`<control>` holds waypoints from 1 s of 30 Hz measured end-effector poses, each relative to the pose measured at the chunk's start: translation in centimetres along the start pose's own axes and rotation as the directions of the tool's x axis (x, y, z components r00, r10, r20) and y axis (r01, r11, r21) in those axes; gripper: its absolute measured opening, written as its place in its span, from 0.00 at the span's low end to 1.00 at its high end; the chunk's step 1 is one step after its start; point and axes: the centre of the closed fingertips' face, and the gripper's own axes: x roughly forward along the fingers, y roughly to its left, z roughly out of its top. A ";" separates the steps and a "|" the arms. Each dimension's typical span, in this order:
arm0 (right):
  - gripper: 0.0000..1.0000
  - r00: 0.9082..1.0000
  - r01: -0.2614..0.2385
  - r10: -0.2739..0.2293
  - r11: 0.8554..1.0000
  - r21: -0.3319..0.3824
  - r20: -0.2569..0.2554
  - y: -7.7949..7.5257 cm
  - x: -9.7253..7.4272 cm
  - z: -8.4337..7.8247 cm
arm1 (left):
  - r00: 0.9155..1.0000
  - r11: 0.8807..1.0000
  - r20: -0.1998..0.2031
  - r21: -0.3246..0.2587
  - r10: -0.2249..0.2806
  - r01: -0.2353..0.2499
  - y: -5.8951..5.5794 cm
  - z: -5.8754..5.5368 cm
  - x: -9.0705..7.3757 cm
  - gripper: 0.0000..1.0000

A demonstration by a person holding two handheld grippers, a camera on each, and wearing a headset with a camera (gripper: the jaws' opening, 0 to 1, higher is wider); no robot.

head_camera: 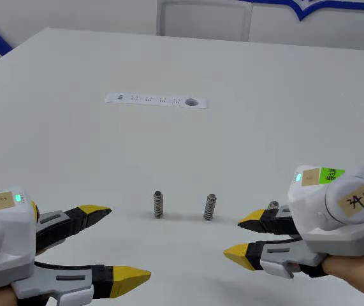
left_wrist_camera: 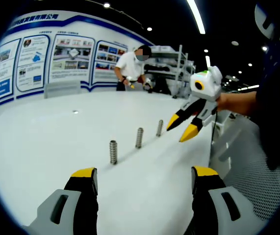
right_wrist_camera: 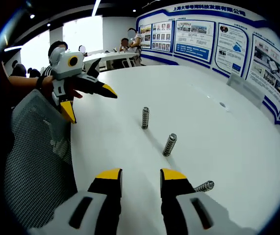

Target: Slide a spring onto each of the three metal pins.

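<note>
Three springs stand in a row low-centre in the head view: leftmost spring, middle spring and third spring, the last just peeking above the right tongs. Each looks to be already on its pin, tho the pins are hidden inside the coils, so can't confirm they're fully seated. Right tongs sit lower right of frame, jaws narrowly apart, nothing btwn them; left tongs lower left, jaws wide, also empty, well apart from the row. White surface w/ a power strip toward the top. Main risk, imo: upper jaw of the right tongs is v. near the third spring, so any sideways drift or lift w/o backing off first could clip it, tip the pin or flick the spring off. Can't tell if pins are fixed to the surface; if loose, one knock may topple its neighbours too. Middle spring seems to lean a touch, poss. not seated, could pop off if nudged.
</note>
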 end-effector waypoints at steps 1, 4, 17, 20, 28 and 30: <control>0.32 1.000 0.005 -0.005 1.000 0.007 0.002 -0.1 -0.2 -0.1 | 1.000 1.000 0.000 0.000 -0.001 0.001 0.0 0.0 0.0 0.80; 0.32 1.000 0.020 -0.020 1.000 0.020 0.004 -0.6 -0.7 -0.5 | 1.000 1.000 -0.003 0.002 -0.003 0.003 0.0 0.1 0.1 0.80; 0.36 0.995 0.098 -0.099 0.992 0.074 0.010 -3.1 -3.0 -2.5 | 1.000 1.000 -0.014 0.008 -0.019 0.019 -0.2 0.1 0.4 0.80; 0.37 0.994 0.110 -0.112 0.991 0.082 0.015 -3.6 -3.5 -2.8 | 1.000 1.000 -0.015 0.009 -0.021 0.021 -0.3 0.1 0.5 0.80; 0.40 0.990 0.133 -0.137 0.986 0.101 0.037 -4.8 -4.5 -3.6 | 1.000 1.000 -0.017 0.008 -0.024 0.024 -0.2 0.1 0.6 0.80; 0.41 0.989 0.134 -0.140 0.986 0.102 0.053 -5.0 -4.8 -3.8 | 1.000 1.000 -0.017 0.008 -0.023 0.024 -0.2 0.1 0.6 0.80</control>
